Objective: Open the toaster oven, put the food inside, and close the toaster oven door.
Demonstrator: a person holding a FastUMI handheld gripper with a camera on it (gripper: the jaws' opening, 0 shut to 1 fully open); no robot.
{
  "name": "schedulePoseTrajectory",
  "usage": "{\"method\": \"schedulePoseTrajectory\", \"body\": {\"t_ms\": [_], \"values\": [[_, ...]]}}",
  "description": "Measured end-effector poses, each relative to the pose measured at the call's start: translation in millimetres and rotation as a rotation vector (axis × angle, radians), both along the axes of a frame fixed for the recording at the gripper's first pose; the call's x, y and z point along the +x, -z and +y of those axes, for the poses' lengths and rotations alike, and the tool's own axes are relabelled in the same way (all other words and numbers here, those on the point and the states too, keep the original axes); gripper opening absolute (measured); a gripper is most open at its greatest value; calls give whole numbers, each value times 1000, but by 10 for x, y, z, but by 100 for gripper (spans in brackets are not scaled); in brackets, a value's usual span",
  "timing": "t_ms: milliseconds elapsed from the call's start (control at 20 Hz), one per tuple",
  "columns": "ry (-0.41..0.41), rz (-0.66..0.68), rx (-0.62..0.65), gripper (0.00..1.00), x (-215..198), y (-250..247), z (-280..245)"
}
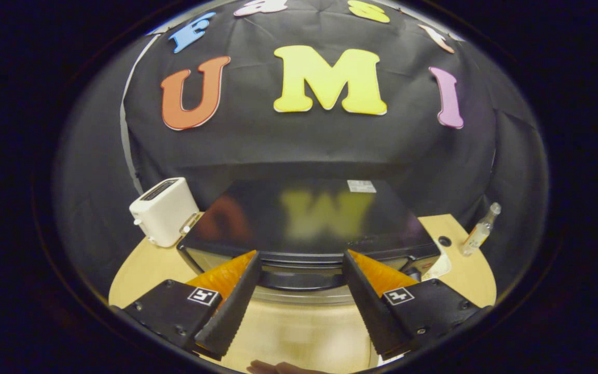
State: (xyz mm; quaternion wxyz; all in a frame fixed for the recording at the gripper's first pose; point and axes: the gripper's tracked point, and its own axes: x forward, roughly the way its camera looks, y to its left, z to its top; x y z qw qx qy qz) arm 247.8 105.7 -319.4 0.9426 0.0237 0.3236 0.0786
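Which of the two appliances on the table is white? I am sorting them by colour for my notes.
The small toaster, standing left of the toaster oven, is white; the oven is glossy black. The open gripper sits just before the oven's door handle.

Gripper [300, 255] fingers [231, 306] spread wide apart, holding nothing.

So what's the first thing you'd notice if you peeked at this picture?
The big black toaster oven sits in the middle of the wooden table, its shiny top like a mirror. The gripper is open, its two fingers reaching toward the oven's front. A white toaster stands left of the oven, and a small clear bottle stands right.
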Motion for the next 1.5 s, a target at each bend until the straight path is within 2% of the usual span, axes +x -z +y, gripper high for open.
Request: {"method": "schedulePoseTrajectory", "body": {"t_ms": [200,350,750,1250,1500], "values": [[2,-8,-24,100,-31,8,-3],[10,-7,3,100,-99,2,2],[10,30,-21,99,-693,91,-80],[27,304,-118,99,-1563,661,-164],[-13,466,-134,99,-1906,1140,-194]]}}
